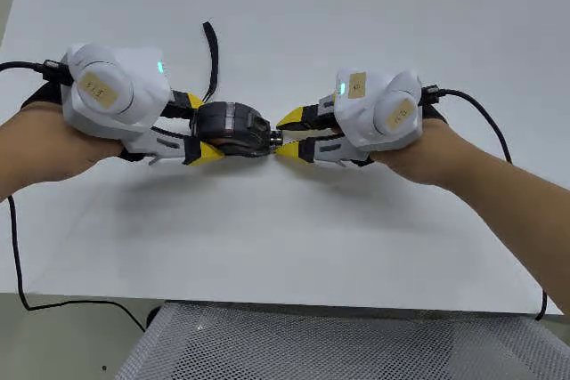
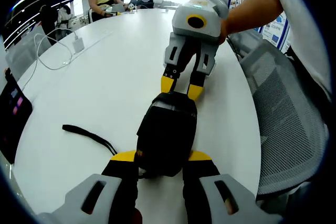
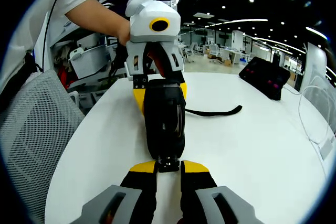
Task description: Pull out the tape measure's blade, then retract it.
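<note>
A black tape measure (image 1: 233, 128) lies on the white table (image 1: 294, 246), its case clamped sideways by my left gripper (image 1: 201, 127). In the left gripper view the case (image 2: 167, 129) sits between my yellow-tipped fingers (image 2: 124, 156). My right gripper (image 1: 283, 134) faces it from the right, its tips pinched on the small end hook (image 3: 168, 164) at the case's mouth. No length of blade shows between hook and case. The tape measure's black wrist strap (image 1: 211, 55) trails away over the table behind it.
A grey mesh chair (image 1: 338, 344) stands at the table's near edge. A black cable (image 1: 18, 264) hangs off the left side. In the left gripper view a white cable (image 2: 52, 51) and a dark device (image 2: 13, 114) lie far off on the table.
</note>
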A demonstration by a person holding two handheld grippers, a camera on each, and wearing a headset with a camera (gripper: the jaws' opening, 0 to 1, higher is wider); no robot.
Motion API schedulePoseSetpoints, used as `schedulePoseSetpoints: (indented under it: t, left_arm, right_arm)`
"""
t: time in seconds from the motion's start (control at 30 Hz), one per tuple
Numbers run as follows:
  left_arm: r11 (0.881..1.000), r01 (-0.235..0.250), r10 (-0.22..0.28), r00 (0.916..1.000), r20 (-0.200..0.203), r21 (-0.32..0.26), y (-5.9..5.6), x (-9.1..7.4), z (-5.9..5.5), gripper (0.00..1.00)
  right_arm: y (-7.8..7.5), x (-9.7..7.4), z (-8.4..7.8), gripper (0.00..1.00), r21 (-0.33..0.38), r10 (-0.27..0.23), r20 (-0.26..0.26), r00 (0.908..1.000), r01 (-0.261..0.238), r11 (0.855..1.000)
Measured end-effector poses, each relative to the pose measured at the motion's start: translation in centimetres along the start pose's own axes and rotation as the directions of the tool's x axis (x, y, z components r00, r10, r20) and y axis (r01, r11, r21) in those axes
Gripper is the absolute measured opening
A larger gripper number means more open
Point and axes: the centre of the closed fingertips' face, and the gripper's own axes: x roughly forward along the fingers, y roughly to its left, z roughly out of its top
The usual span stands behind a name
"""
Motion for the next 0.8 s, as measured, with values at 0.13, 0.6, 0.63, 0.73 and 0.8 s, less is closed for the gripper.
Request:
schedulePoseSetpoints:
  t: [0.13, 0.6, 0.63, 0.73, 0.8]
  left_arm:
    - [1.0, 0.001, -0.001, 1.0, 0.0, 0.0, 0.0, 0.0, 0.01, 0.28]
    - [1.0, 0.001, -0.001, 1.0, 0.0, 0.009, 0.02, 0.07, 0.05, 0.28]
    - [1.0, 0.002, -0.002, 1.0, 0.0, 0.011, 0.02, 0.08, 0.04, 0.28]
    - [1.0, 0.004, -0.004, 1.0, -0.005, 0.018, 0.02, 0.09, 0.01, 0.27]
    - [1.0, 0.005, -0.005, 1.0, -0.006, 0.024, 0.03, 0.09, 0.0, 0.27]
  right_arm:
    - [0.06, 0.2, -0.09, 0.12, -0.008, 0.004, -0.002, 1.0, -0.004, 1.0]
    - [0.08, 0.46, -0.08, 0.11, -0.012, 0.008, 0.006, 1.0, -0.008, 1.0]
    - [0.1, 0.47, -0.09, 0.1, -0.014, 0.008, 0.005, 1.0, -0.008, 1.0]
    - [0.08, 0.46, -0.13, 0.1, -0.014, 0.006, 0.004, 1.0, -0.006, 1.0]
    - [0.08, 0.45, -0.15, 0.09, -0.013, 0.003, 0.004, 1.0, -0.003, 1.0]
